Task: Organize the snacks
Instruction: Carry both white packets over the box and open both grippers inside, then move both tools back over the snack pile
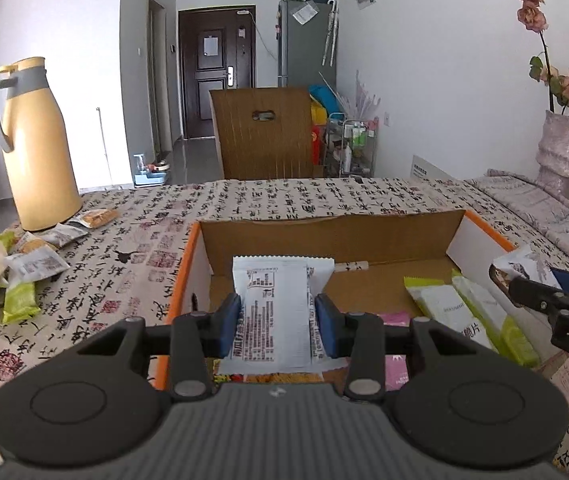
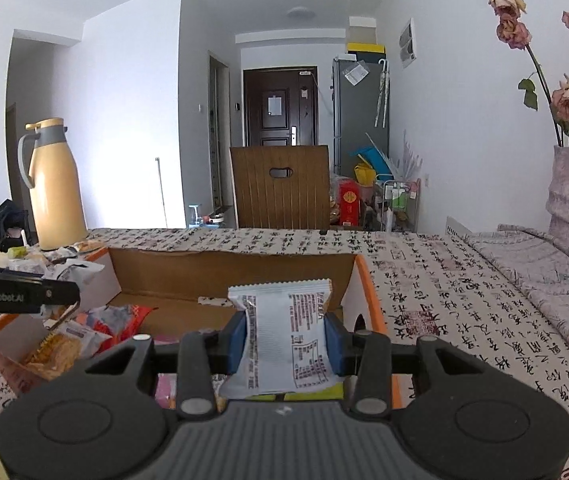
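A smooth yellow jug (image 1: 34, 148) stands at the left by loose crinkled packets (image 1: 36, 264). The left gripper (image 1: 278, 320) pinches a flat white wrapper (image 1: 274, 308) over the orange-edged cardboard box (image 1: 324, 236). The right gripper (image 2: 286, 338) pinches a puffy white packet (image 2: 284, 340) above the same box.

One cardboard box (image 1: 324, 236), two grippers, left gripper (image 1: 278, 322) and right gripper (image 2: 286, 344), each clamping one white snack packet (image 1: 276, 308) (image 2: 284, 340), one yellow thermos jug (image 1: 36, 148), one wooden chair (image 1: 262, 136), one vase (image 1: 558, 148) of dried roses, two green packets (image 1: 480, 316) in box
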